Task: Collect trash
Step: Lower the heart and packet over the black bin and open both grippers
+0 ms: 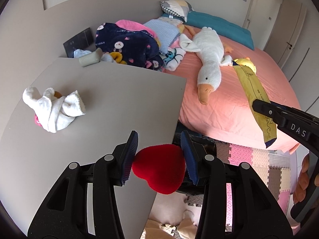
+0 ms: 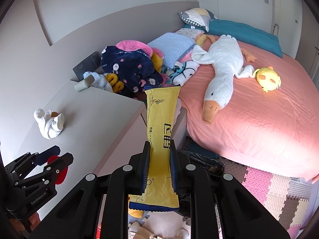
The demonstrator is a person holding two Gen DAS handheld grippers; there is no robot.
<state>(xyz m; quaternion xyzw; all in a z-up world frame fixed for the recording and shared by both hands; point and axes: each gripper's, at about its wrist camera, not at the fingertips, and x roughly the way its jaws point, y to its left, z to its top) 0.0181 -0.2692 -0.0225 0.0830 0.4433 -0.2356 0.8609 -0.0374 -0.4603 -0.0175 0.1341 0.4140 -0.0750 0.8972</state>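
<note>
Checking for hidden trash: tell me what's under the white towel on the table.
A pink item and something brownish-orange peek from the white towel on the table; the towel covers the rest.

The grey desk (image 1: 111, 91) is mostly bare across its middle and near edge, leaving wide room to pass. A crumpled white towel (image 1: 52, 107) sits toward its left edge, and a grey roll (image 1: 90, 57) lies at the far corner against piled blankets (image 1: 127, 43). On the pink bed (image 1: 235, 107) beyond the desk's right edge, a white goose plush (image 1: 209, 59) crosses the middle.
</note>
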